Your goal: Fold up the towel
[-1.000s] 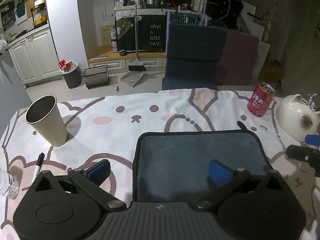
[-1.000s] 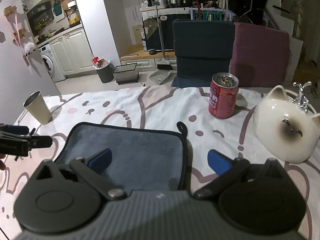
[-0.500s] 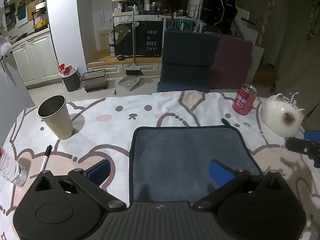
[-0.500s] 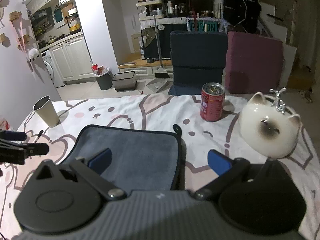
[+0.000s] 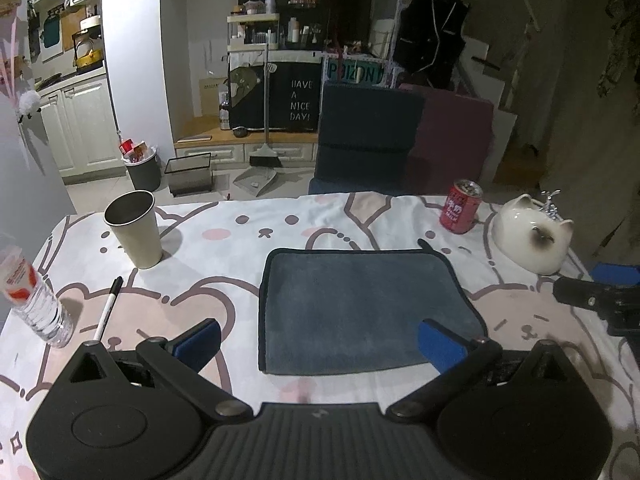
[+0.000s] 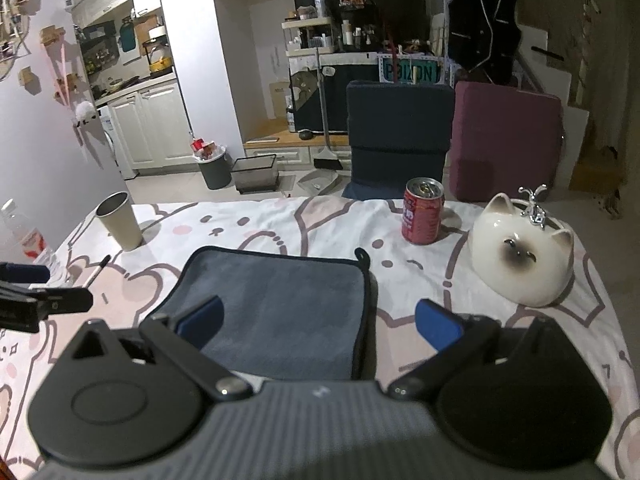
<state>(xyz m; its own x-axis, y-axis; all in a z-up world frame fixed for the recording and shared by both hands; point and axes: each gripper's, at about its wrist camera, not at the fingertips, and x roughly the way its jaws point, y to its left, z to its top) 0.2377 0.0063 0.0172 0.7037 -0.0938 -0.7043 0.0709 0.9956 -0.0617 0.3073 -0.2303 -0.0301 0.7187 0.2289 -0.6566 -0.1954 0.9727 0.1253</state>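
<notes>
Towel [image 5: 360, 304]: lying flat at the counter's centre, grey face up, dark piping all round; looks already doubled, judging by the thick right edge in the right wrist view [image 6: 362, 320], though layers cannot be counted.
Hanging loop [image 6: 362, 254]: at the far right corner, toward 1 o'clock from the towel's middle; marks that corner as a poor pinch point.
Left claw [image 5: 320, 342]: spread wide, holding nothing; blue pads [image 5: 198, 338] astride the towel's near left corner, above the cloth, apparently clear of it. Probably held there for an unobstructed look at the result or the next corner.
Right claw [image 6: 320, 326]: equally wide, empty; straddling the towel's near right edge, one pad over cloth, the other over bare sheet.
Counter [image 5: 240, 280]: covered by a cartoon-print sheet, soft, likely to drag with the towel.
Open room: bare sheet at 6 o'clock between towel hem and claws; a broad strip at 9 o'clock before the pen [image 5: 107, 306]; good clearance at 12 o'clock.
Crowded sides: cup [image 5: 134, 228] at 10 o'clock, bottle [image 5: 34, 296] at 9 o'clock far out, red can [image 5: 460, 206] and cat-shaped ceramic [image 5: 532, 236] at 1 to 2 o'clock, all well apart from the cloth.
Next fold, as a judgement: left-to-right or near-to-far safest; sweeping wide toward 2 o'clock risks the ceramic.
</notes>
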